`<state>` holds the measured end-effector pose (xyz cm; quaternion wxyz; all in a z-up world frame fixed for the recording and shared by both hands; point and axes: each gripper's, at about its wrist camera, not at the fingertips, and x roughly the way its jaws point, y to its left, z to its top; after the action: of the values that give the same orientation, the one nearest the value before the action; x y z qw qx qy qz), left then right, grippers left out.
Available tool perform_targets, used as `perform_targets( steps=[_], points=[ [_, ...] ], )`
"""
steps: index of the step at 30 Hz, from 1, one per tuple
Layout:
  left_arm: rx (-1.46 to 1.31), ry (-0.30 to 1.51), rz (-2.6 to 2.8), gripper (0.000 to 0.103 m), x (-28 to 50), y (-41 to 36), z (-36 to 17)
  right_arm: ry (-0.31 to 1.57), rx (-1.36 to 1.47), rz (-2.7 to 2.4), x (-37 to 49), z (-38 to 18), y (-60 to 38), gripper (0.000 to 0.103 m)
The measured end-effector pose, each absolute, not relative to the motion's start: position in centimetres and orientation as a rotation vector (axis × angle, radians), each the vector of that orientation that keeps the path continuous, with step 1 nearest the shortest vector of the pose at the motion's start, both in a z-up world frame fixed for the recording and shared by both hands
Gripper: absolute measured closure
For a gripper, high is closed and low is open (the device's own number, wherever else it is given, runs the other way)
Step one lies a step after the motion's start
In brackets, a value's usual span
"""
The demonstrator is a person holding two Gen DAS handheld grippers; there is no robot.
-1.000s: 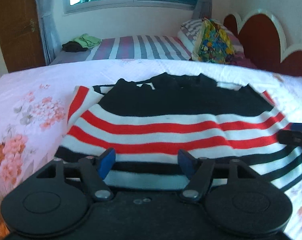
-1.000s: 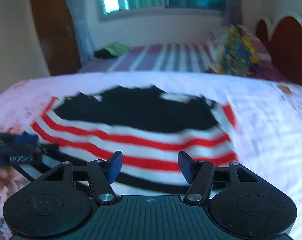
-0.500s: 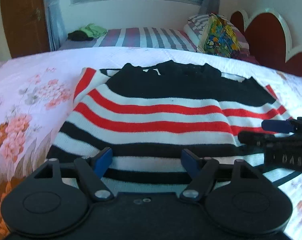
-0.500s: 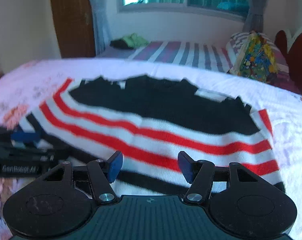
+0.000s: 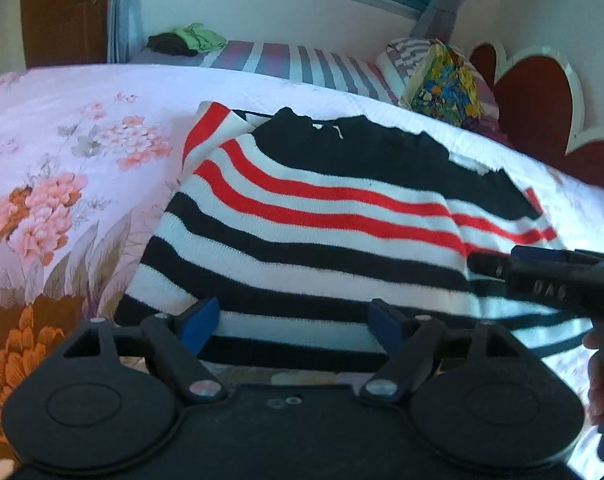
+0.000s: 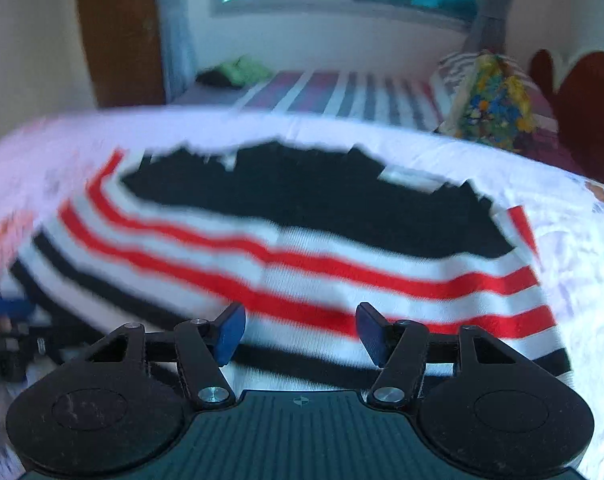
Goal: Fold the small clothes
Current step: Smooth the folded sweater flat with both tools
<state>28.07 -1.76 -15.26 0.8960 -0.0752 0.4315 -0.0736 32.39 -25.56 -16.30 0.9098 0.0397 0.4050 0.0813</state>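
Note:
A small striped sweater (image 5: pixel 322 220), black at the top with red, white and black stripes, lies flat on the floral bed cover (image 5: pixel 61 168). It also shows, blurred, in the right wrist view (image 6: pixel 302 240). My left gripper (image 5: pixel 293 324) is open and empty, just above the sweater's near hem at its left part. My right gripper (image 6: pixel 297 332) is open and empty over the hem's right part. The right gripper also shows from the side in the left wrist view (image 5: pixel 550 276), low over the sweater's right edge. The left gripper's tip (image 6: pixel 5 320) shows at the left edge of the right wrist view.
A second bed with a striped sheet (image 5: pixel 302 60) stands behind, with green and dark clothes (image 5: pixel 185 38) and a colourful pillow (image 5: pixel 442 84) on it. A red headboard (image 5: pixel 542 112) is at the right. A wooden door (image 5: pixel 61 12) and a window are at the back.
Both grippers have pulled back toward the sweater's near hem and stayed open. The left view has swung left, showing more floral cover. The right gripper has shifted right.

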Motion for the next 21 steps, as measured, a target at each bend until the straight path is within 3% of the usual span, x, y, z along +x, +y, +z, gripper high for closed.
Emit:
perform_targets(
  steps=[3, 9, 15, 21],
  points=[
    [-0.278, 0.848, -0.195, 0.023, 28.4, -1.3, -13.7, 0.815, 0.122, 0.159, 33.1, -15.6, -25.9, 0.042],
    [-0.251, 0.81, -0.211, 0.023, 34.3, -2.5, -13.2, 0.788, 0.068, 0.151, 35.3, -14.8, -25.8, 0.042],
    [-0.211, 0.849, -0.108, 0.034, 40.7, -1.4, -16.3, 0.802, 0.121, 0.098, 38.0, -16.5, -27.8, 0.042],
    [-0.195, 0.786, -0.114, 0.042, 40.0, -0.5, -16.7, 0.842, 0.145, -0.035, 40.3, -19.8, -32.4, 0.042]
  ],
)
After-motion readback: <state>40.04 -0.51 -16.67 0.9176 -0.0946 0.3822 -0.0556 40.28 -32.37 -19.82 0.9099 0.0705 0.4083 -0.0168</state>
